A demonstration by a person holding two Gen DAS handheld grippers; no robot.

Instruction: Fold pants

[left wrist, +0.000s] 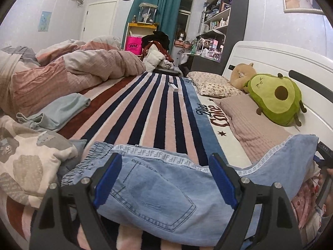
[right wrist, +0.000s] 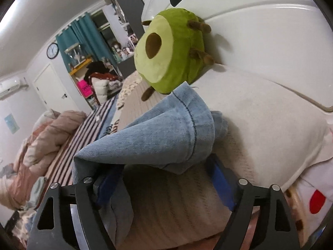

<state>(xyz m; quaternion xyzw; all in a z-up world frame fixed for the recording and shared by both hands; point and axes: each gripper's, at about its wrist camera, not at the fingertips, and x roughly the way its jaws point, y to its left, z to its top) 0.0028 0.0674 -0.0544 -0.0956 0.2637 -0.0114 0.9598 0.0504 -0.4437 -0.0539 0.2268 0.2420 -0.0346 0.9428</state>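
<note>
Light blue jeans (left wrist: 158, 185) lie on the striped bed cover, with the back pocket and patterned waistband facing me. My left gripper (left wrist: 166, 179) is open, its blue-padded fingers (left wrist: 108, 179) straddling the denim near the pocket. The other end of the jeans (left wrist: 291, 156) is raised at the right. In the right wrist view a fold of denim (right wrist: 166, 133) drapes over my right gripper (right wrist: 164, 179). Its jaws stand wide apart, and the cloth hides the fingertips. Whether it pinches any cloth I cannot tell.
A green avocado plush (left wrist: 274, 98) leans on the white headboard (left wrist: 270, 60) beside pillows (left wrist: 249, 120). A rumpled pink duvet (left wrist: 62, 75) and loose clothes (left wrist: 58, 112) lie at the left. A small white box (left wrist: 173, 87) sits on the striped cover (left wrist: 145, 112).
</note>
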